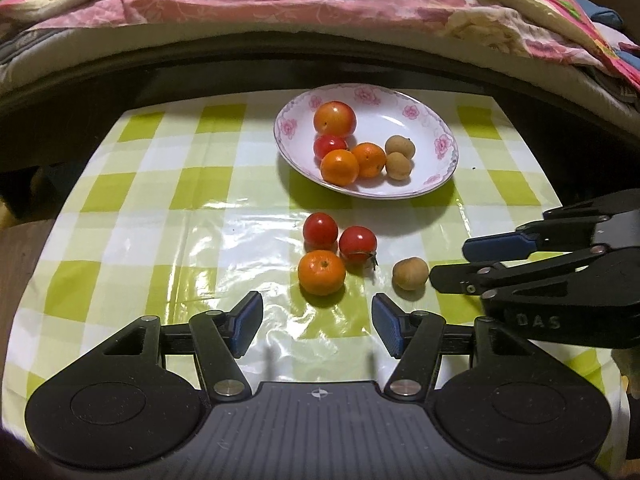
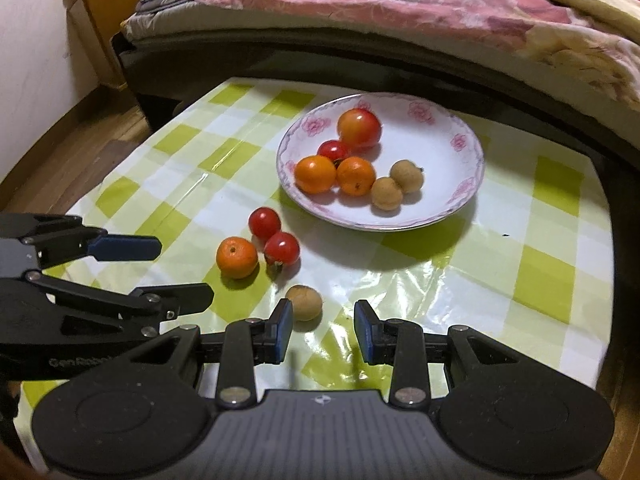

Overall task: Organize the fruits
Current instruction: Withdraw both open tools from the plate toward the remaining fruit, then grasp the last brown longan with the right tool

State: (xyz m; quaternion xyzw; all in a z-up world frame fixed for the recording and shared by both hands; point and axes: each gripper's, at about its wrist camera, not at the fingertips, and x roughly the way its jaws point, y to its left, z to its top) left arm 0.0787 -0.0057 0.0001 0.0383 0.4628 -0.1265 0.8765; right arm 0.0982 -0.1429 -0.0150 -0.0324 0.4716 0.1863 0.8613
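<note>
The floral plate (image 2: 460,200) near the bench's far edge holds a large tomato (image 2: 359,127), a cherry tomato (image 2: 332,149), two mandarins and two longans. Four more fruits lie loose before both spread, empty tongs: left tongs (image 1: 318,326), right tongs (image 2: 323,332).

A table (image 2: 560,208) covered with a glossy plastic cloth (image 1: 140,208) in lime-green and white checks stands close against a bed (image 2: 280,52) with a dark frame, and overhead light glares off the wrinkled plastic. On the bed lie rumpled quilts, one pink with a pale floral print (image 1: 280,0) and one cream with bright pink patches (image 2: 580,20), over a grey-edged mattress (image 2: 168,26). To the left, in the right wrist view, a wooden bedside cabinet (image 2: 104,20) stands against a white wall (image 2: 36,48), with brown wood flooring (image 2: 76,148) below it.
</note>
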